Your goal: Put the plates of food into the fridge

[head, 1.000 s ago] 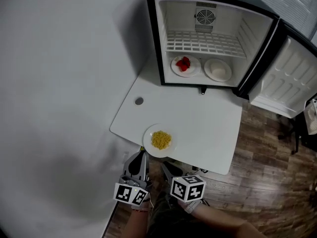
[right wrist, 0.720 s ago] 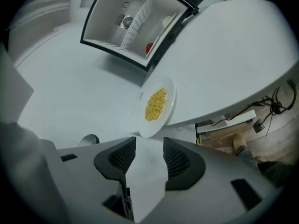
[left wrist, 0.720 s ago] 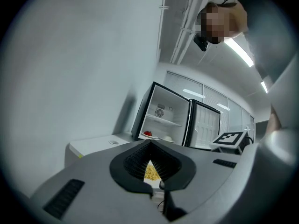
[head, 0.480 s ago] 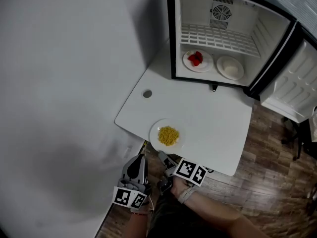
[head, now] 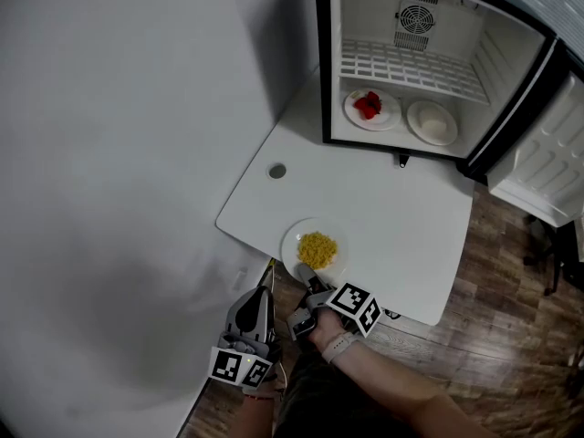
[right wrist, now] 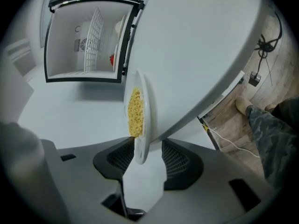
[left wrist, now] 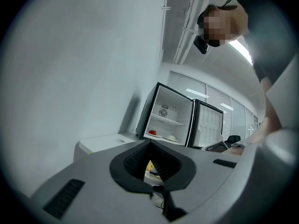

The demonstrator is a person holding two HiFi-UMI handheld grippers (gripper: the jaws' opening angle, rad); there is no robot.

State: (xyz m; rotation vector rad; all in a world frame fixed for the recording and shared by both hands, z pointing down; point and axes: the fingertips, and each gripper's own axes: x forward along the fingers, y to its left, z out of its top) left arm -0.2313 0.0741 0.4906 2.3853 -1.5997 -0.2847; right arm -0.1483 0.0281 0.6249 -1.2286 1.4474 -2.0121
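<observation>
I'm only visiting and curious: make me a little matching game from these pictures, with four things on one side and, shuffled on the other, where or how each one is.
Things
1. plate of yellow food
2. plate of red food
3. plate of white food
4. fridge door

Places or states
A. on the bottom of the fridge, at the right in the head view
B. swung wide open
C. at the near edge of the table
D. on the bottom of the fridge, at the left in the head view

Pairs: 1-C, 2-D, 3-A, 4-B
</observation>
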